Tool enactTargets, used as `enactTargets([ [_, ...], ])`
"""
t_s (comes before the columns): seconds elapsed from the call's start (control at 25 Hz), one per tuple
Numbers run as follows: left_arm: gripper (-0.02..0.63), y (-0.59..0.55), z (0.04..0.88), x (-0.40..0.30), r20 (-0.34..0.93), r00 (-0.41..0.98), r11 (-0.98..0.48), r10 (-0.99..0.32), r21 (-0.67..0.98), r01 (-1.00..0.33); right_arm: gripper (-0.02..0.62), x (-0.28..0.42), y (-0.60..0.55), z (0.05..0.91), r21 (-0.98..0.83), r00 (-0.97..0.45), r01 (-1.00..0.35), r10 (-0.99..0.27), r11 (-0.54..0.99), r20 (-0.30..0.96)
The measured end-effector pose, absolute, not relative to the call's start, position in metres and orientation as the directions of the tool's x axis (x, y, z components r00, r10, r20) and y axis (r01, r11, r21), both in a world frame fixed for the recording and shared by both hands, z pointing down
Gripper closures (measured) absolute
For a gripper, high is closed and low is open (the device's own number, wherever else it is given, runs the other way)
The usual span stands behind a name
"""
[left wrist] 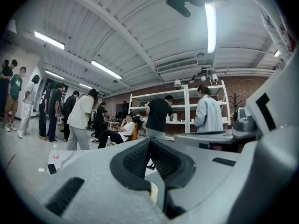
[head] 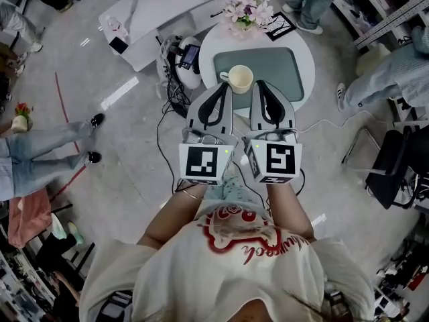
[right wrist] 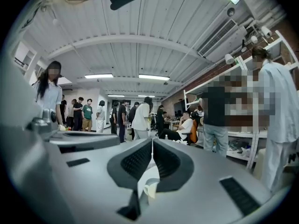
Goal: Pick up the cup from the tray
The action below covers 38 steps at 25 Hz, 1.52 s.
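Cup [head: 240, 78] of pale cream stands upright on the grey-green tray [head: 278, 66], at the near left corner of it, with its handle turned to the left. The tray lies on a round white counter [head: 305, 52], and a bunch of pink and white flowers [head: 249, 9] stands at the far edge.

The 2 claws are held side by side. In the head view the cup sits just beyond their tips and between them, a little nearer to the left claw [head: 223, 88] than to the right claw [head: 263, 86]. Whether a tip touches the cup, I cannot tell. Both claws are clenched with the pads together, and neither grasps anything.

No brand or word can be read. Each marker cube [head: 206, 161] carries only black square patterns. The red print on the person's shirt [head: 234, 237] is upside down and not legible, and the card [head: 280, 25] near the flowers is too small.

Only the head view shows the tray and the whole cup. The left gripper view shows the left claw [left wrist: 150, 141] and a piece of cup rim [left wrist: 153, 192] low under the pads. The right gripper view shows the right claw [right wrist: 152, 141] and the cup [right wrist: 150, 189] with its handle below. Both gripper views also show people and shelves behind.
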<state>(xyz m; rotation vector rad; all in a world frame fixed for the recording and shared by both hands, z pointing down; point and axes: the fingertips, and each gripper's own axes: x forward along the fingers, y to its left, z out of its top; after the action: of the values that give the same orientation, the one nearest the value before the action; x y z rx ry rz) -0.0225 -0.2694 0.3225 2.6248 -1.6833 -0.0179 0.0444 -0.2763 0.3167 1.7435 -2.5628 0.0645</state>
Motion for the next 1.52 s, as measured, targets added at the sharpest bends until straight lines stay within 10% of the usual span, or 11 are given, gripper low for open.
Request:
enactTargets([
  [0.96,0.598,-0.281,0.391,-0.032,0.059,0.41,-0.404,-0.91,0.091,-0.91,0.562,0.037,-0.31,0.499,0.022,-0.362,-0.927,-0.909,0.375,0.207],
  [1.08,0.598,-0.282,0.397,-0.031,0.066,0.421,-0.415,-0.905,0.094,-0.905,0.288,0.034,-0.313,0.512,0.003,-0.378,-0.924,-0.91,0.384,0.17],
  [1.52,0.598,-0.276,0.426,-0.027,0.098,0.451,-0.441,-0.887,0.104,-0.891,0.212,0.028,-0.349,0.544,0.006,-0.367,-0.927,-0.908,0.376,0.204],
])
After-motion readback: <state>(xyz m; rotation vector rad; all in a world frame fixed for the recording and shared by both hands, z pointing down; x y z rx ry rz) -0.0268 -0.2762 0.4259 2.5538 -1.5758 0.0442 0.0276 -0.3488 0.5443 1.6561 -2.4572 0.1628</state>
